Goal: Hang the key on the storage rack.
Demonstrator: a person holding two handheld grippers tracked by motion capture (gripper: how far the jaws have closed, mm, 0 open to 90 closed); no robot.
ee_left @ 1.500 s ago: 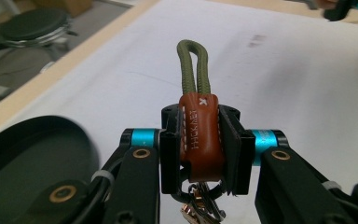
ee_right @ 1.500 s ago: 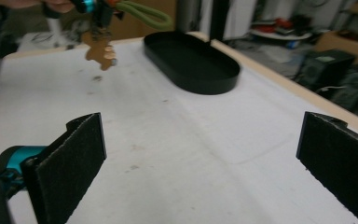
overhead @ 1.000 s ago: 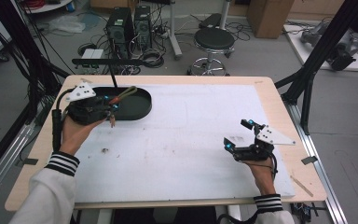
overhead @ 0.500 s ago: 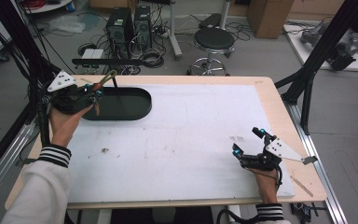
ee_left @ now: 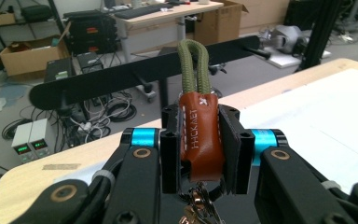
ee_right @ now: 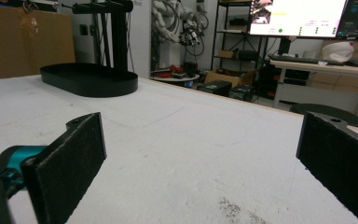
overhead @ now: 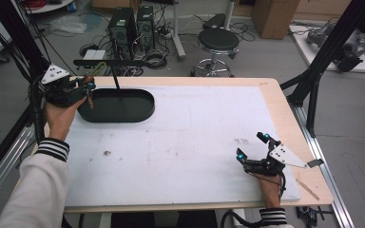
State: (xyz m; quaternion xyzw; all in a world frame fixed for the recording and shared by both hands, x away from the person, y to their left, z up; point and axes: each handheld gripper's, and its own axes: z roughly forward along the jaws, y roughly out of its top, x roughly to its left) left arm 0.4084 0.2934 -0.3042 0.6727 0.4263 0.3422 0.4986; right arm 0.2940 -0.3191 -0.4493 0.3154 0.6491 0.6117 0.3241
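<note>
Brown leather key fob (ee_left: 200,133) with olive cord loop (ee_left: 195,65) clamped between left gripper (ee_left: 200,154) jaws, held above table's far-left corner beside black oval tray (overhead: 119,105). Right gripper (overhead: 253,147) rests near-right on white mat (overhead: 185,142), jaws spread wide, grasping nothing.

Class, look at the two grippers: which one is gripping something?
The left gripper, raised by the black tray, clamps a brown leather key fob; the right gripper is open and empty.

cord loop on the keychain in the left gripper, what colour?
Olive green cord loop above a brown leather tab; clearest in the left gripper view.
</note>
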